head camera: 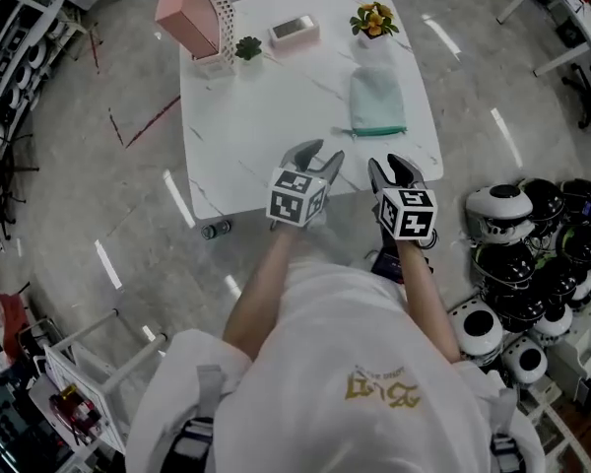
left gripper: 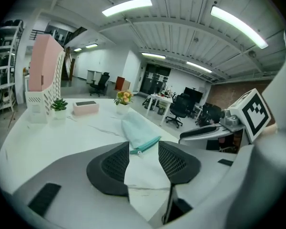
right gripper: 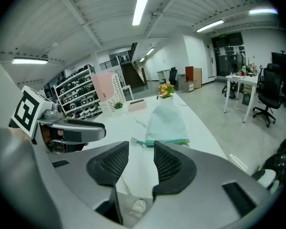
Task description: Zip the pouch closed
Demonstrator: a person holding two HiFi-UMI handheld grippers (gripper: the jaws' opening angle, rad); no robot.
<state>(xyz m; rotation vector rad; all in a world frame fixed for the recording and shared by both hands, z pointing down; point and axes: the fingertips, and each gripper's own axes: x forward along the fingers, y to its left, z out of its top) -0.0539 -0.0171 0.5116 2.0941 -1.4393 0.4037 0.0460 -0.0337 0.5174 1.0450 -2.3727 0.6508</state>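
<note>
Head view, bottom of frame: person in a white top, both arms reaching up-frame.

Left gripper and right gripper sit side by side at frame centre, over the near edge of the table. Both point toward the pouch and neither touches it.

Left gripper view: jaws apart, nothing between the pads, bare tabletop showing through the gap. Released.

Right gripper view: jaws apart, gap empty, with the table edge and floor below. Released.

The pouch is pale mint and lies flat on the table, right of centre in the head view, just above the right gripper. A teal zip runs along its near edge. The pull sticks out at the left end, and in each gripper view it lines up with the gap between the pads, beyond the tips. I cannot tell whether the zip is run shut.

Beyond the pouch, top of frame:
- flower pot, just past the pouch's far end
- pink box, to its left
- small plant
- pink file holder, at the table's upper-left corner

Lower right, on the floor: a cluster of helmets.
</note>
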